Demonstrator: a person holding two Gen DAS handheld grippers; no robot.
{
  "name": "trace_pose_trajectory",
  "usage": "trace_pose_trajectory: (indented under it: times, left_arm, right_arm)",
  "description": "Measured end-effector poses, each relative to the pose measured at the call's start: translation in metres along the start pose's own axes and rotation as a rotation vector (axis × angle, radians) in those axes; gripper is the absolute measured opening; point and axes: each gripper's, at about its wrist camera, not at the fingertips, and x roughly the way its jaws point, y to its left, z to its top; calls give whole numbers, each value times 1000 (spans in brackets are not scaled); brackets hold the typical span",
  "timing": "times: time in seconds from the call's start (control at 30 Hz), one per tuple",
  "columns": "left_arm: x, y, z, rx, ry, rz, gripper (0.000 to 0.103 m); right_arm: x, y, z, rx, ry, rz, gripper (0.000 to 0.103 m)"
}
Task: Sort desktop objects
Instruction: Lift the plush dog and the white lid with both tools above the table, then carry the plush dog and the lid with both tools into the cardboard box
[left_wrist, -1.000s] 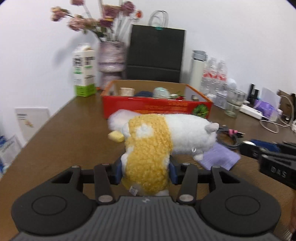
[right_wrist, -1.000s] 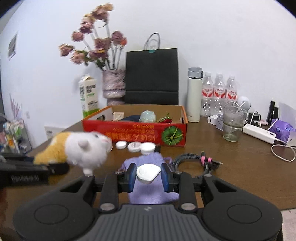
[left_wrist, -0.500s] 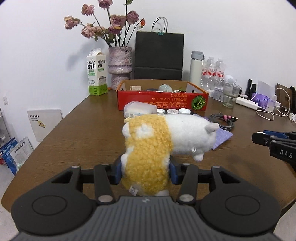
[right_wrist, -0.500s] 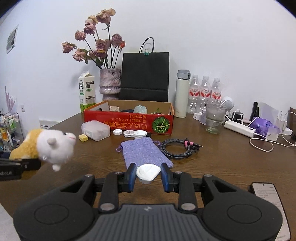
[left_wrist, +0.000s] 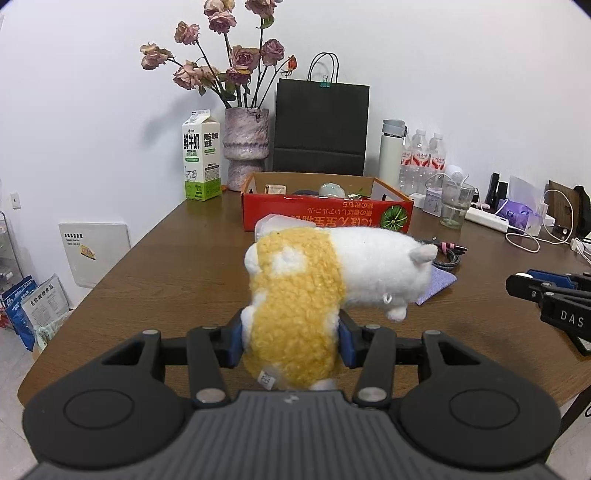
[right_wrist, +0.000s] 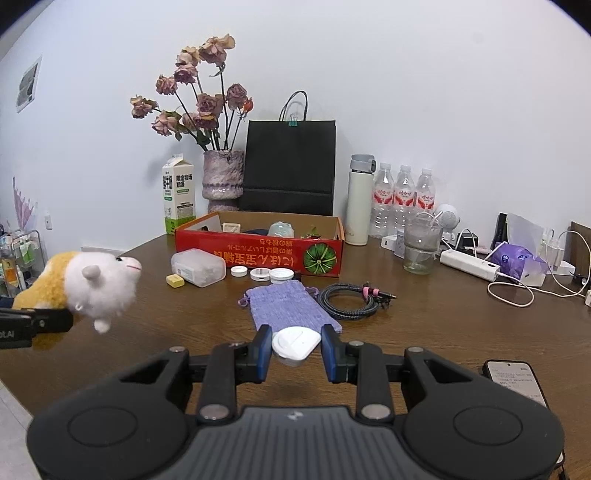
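The left gripper clamps the yellow hindquarters of a yellow-and-white plush animal, held above the brown wooden table. The right gripper pinches a small white plastic lid between its blue pads.

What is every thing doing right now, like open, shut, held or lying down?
Left claw: shut on the plush toy.
Plush toy: held above the table.
Right claw: shut on the white cap.
White cap: held.
Red box: open on top.
Purple pouch: lying flat.
Black cable: coiled.
Milk carton: upright.
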Motion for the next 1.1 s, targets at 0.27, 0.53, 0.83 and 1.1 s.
trace_pose_trajectory:
  times: [0.27,0.53,0.83,1.1]
  left_arm:
    - [25,4,8,-10,19,4,49]
    - [68,4,43,10,-7,-26,49]
    - [138,7,109,23,-21,-64,49]
    - [185,21,172,13,-31,-77,49]
  right_arm:
    - [22,-5,4,18,28,0,27]
    - [66,-9,30,15,24,12,27]
    - [134,-25,85,60,5,54,27]
    - [187,-34,138,60,-13,92,27]
